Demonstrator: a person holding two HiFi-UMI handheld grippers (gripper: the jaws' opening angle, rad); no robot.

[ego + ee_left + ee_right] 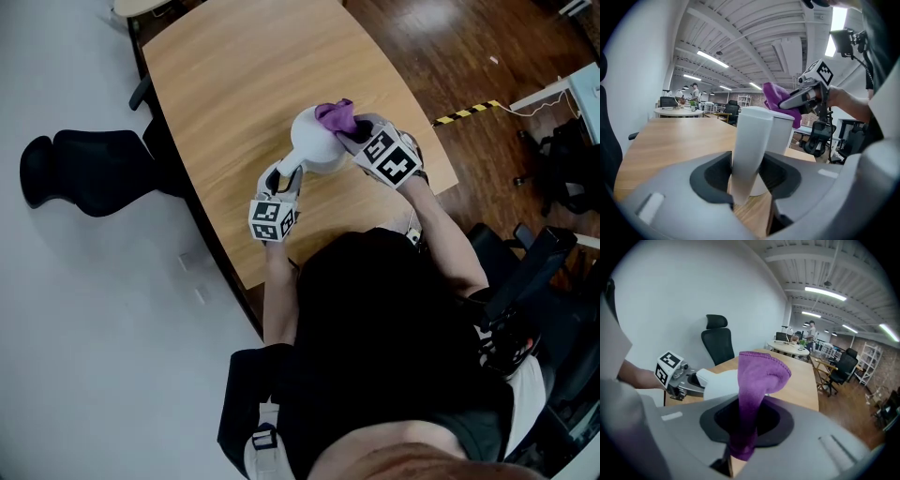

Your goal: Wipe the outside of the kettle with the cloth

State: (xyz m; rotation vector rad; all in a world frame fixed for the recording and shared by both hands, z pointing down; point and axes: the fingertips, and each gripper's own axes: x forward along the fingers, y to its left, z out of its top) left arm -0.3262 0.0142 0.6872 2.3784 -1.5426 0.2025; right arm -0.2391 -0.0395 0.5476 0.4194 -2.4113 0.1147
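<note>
While the left gripper [284,178] is closed on the handle [749,145] of the white kettle [314,142], nearest the person, only a short stretch of that smooth upright handle is caught between the jaws. A twist or slip of the kettle can therefore be expected if a hard sideways stroke is applied higher up. Just beyond, the kettle is stood upright on the wooden bench [234,84], toward the side nearer the person, and it is steadied by that one grip alone. Were the hold to be loosened during a stroke, the kettle could be pushed over or slid across the wood. Over the kettle's top, the purple cloth [336,116] is pinched in the right gripper [351,137], whose jaws are clamped on a bunched fold while the free end is left sticking out past them. Because so little cloth is presented flat, the hard jaw tips rather than the fabric may be dragged over the white shell, and a scuff could be left. The fold could also be pulled out of the pinch if it is snagged on the kettle's top. Whether water is held inside cannot be told, so a spill on tipping cannot be ruled out. Farther off to the right, the bench's edge is followed by the dark floor [450,56], onto which a shoved kettle could be dropped.
</note>
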